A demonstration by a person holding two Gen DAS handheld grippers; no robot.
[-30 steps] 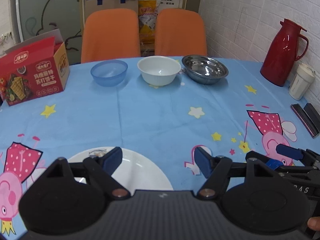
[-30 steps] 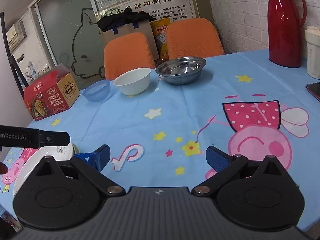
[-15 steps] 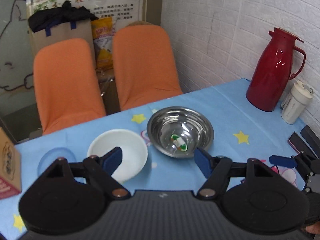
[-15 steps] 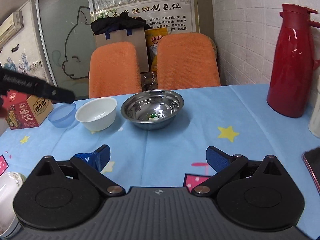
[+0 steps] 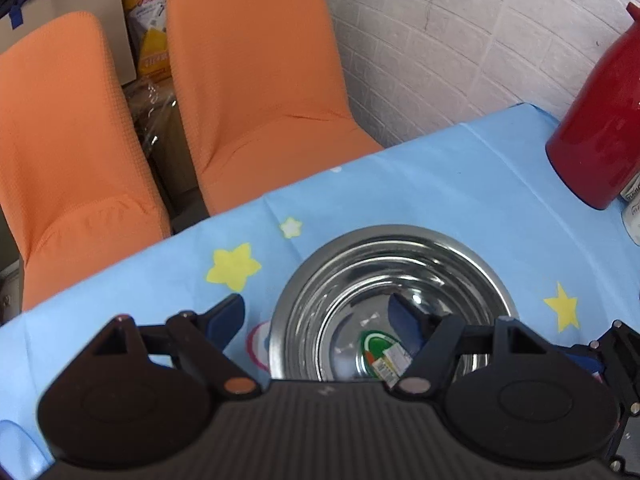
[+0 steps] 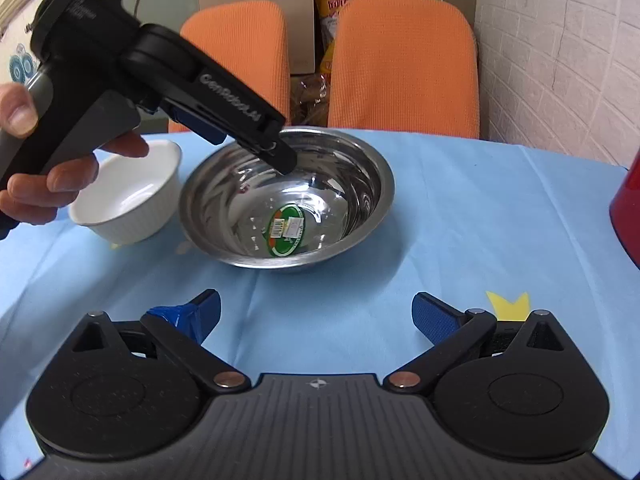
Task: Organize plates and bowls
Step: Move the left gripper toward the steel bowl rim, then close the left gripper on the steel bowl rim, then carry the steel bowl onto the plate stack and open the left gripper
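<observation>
Two views, and we're getting quite different stories from them. Through the right wrist camera we're seeing the whole steel bowl [image 6: 286,200] sitting on the blue tablecloth [image 6: 480,220], with the white bowl [image 6: 128,196] just beside it on its left, nearly touching. That view is also catching the left gripper [image 6: 280,156] from outside, reaching down over the steel bowl's left rim with a hand [image 6: 52,172] wrapped round its handle. The left wrist camera is missing the white bowl completely; it's giving us only the steel bowl [image 5: 394,304] from right above, plus a sliver of something pale blue [image 5: 18,448] at the bottom left corner.

We're keeping the left gripper [image 5: 316,316] spread apart, straddling the rim: one finger is inside the bowl, the other outside over the cloth. The right gripper [image 6: 316,316] is also wide apart, holding nothing, hovering over bare cloth short of the bowl.

The steel bowl is round, shiny and mirror-like, with a green oval sticker [image 6: 286,230] on its bottom. The white one is ribbed outside, matte inside.

Behind the bowls the table edge is running close, with two orange chairs [image 6: 404,64] just past it. A red thermos [image 5: 600,120] is standing off to the right, well apart from the bowls, with open cloth between.
</observation>
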